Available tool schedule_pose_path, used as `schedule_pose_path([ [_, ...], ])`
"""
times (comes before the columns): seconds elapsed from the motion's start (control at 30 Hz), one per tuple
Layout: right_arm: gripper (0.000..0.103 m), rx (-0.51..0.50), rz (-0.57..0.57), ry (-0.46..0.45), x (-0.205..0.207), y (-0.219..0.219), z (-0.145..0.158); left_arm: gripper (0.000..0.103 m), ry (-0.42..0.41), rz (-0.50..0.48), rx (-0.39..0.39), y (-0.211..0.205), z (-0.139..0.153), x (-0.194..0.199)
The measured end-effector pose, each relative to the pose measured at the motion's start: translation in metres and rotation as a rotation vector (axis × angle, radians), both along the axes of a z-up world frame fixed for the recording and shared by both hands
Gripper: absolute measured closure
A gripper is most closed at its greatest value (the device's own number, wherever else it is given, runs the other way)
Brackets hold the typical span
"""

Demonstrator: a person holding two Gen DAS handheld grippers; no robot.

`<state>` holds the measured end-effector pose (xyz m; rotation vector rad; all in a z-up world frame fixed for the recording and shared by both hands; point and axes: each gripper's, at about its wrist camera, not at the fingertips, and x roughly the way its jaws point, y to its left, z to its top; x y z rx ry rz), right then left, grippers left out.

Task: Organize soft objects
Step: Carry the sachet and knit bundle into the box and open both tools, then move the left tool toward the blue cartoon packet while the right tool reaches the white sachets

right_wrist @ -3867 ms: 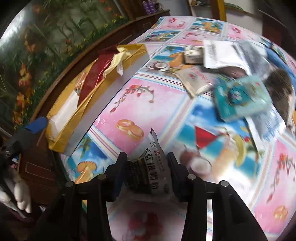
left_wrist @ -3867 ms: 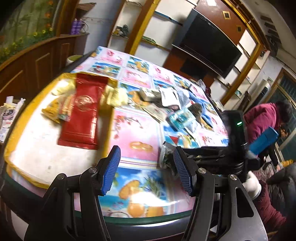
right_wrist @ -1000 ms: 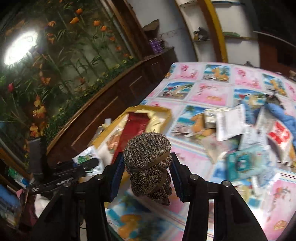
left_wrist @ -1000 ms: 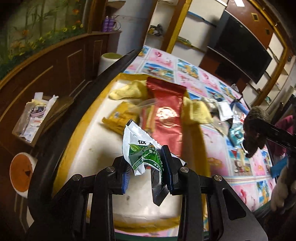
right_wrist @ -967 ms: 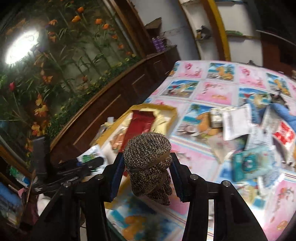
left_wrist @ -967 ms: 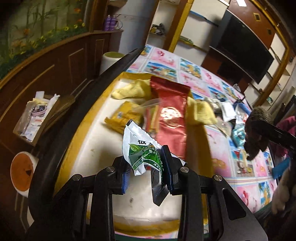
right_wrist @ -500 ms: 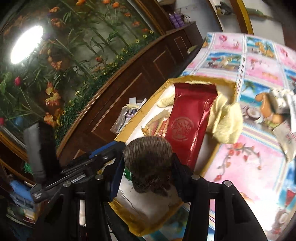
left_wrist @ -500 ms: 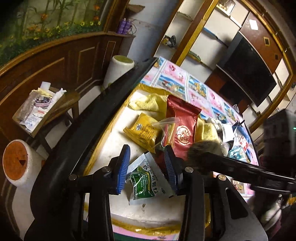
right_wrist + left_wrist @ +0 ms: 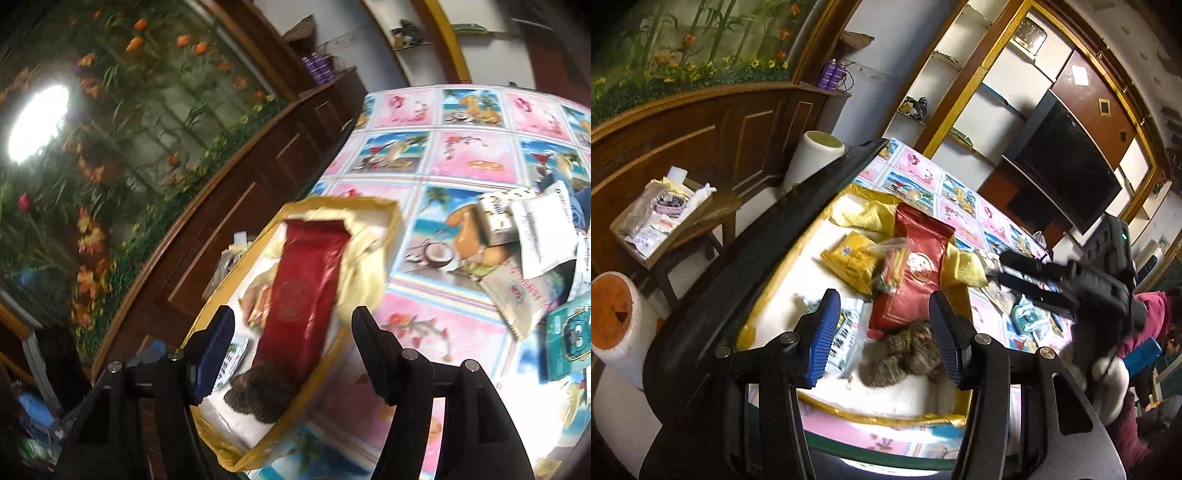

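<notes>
A yellow-rimmed white box sits at the table's left end. In it lie a red pouch, a yellow packet, yellow cloths, a green-and-white packet and a brown knitted bundle. My left gripper hangs above the packet and bundle, its jaws opening, its pads touching nothing. My right gripper hovers over the bundle, its jaws also opening and empty. It shows as a dark blurred arm in the left wrist view.
Loose packets and a teal packet lie on the picture-patterned tablecloth right of the box. Left of the table stand a side table with a tray and two white cylinders. A person in red sits at the far right.
The left gripper let go of the green-and-white packet, the right let go of the knitted bundle; both now lie in the box. Both grippers opened and drew back above the box.
</notes>
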<state>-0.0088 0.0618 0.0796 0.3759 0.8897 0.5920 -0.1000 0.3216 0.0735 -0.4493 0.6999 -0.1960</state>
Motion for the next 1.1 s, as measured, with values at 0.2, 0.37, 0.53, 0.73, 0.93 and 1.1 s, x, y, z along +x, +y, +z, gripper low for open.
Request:
schedule_pose_path([
  [0.2, 0.037, -0.012, 0.013, -0.001, 0.028, 0.022, 0.001, 0.053, -0.008, -0.002, 0.004, -0.002, -0.001, -0.007],
  [0.37, 0.037, -0.086, 0.017, 0.093, 0.060, 0.047, -0.026, 0.053, 0.007, 0.009, 0.009, 0.002, -0.003, -0.011],
  [0.53, 0.036, -0.048, 0.095, 0.145, 0.062, 0.059, -0.031, 0.053, 0.013, 0.008, 0.014, 0.001, -0.004, -0.014],
  [0.73, 0.036, -0.079, 0.059, -0.088, 0.017, 0.023, 0.022, 0.053, 0.001, -0.027, 0.011, -0.010, -0.002, -0.017],
  [0.93, 0.019, -0.239, -0.179, -0.178, -0.015, -0.077, 0.027, 0.053, -0.032, -0.117, 0.045, -0.034, 0.003, -0.025],
  [1.1, 0.020, -0.306, -0.309, -0.056, -0.018, -0.146, -0.010, 0.053, -0.017, -0.204, 0.081, -0.072, 0.000, -0.024],
])
